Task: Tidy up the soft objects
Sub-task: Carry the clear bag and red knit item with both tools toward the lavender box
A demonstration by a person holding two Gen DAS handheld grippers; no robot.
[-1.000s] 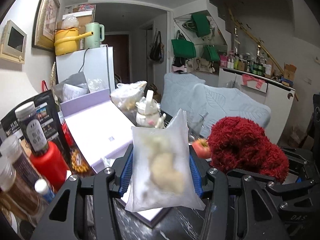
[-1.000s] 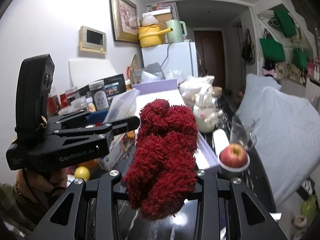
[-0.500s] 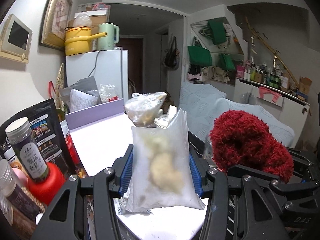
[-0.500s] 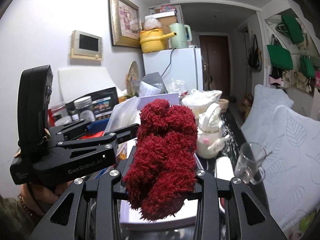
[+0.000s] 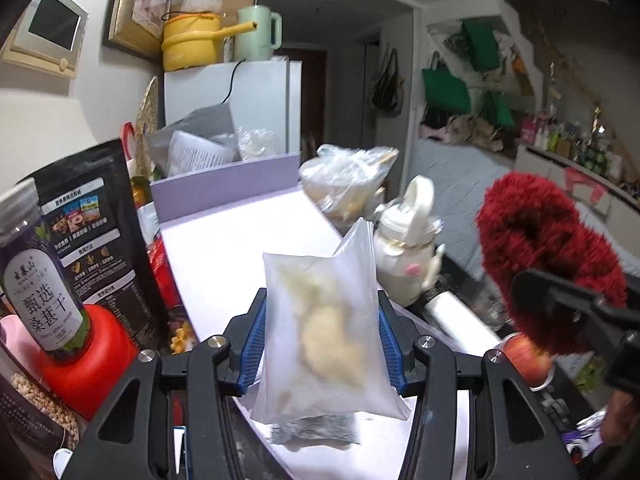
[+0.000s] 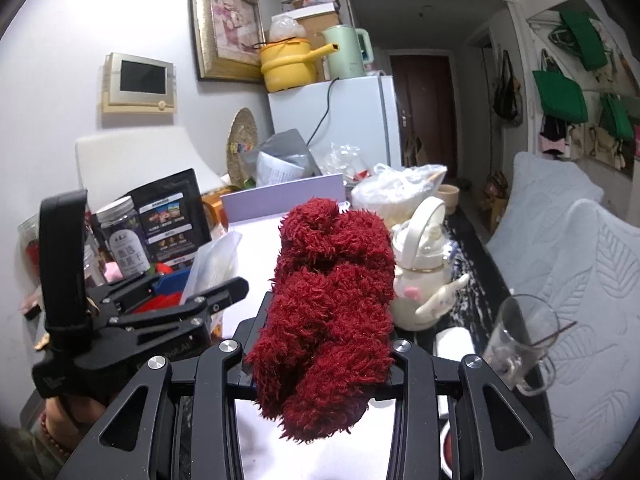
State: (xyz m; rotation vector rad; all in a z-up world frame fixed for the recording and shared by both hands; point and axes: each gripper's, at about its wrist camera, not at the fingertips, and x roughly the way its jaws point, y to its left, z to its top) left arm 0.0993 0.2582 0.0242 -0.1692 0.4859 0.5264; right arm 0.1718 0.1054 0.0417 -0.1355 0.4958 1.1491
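My left gripper (image 5: 322, 334) clamps a clear bag (image 5: 324, 332); my right gripper (image 6: 320, 340) clamps a red plush (image 6: 326, 316) above a white box (image 5: 244, 248).

This is somebody's lived-in flat, small and crowded. A white fridge (image 6: 352, 120) stands against the wall with a yellow pot (image 6: 288, 66) and a pale green kettle (image 6: 346, 52) on top. A framed picture (image 6: 226, 26) and an intercom panel (image 6: 138, 82) hang on the wall beside it. Green tote bags (image 6: 560, 94) hang by the brown entrance door (image 6: 424, 108), and the cluttered surface (image 6: 472, 248) carries food jars (image 5: 38, 268), snack pouches (image 5: 96, 232) and a white teapot (image 6: 420, 276).
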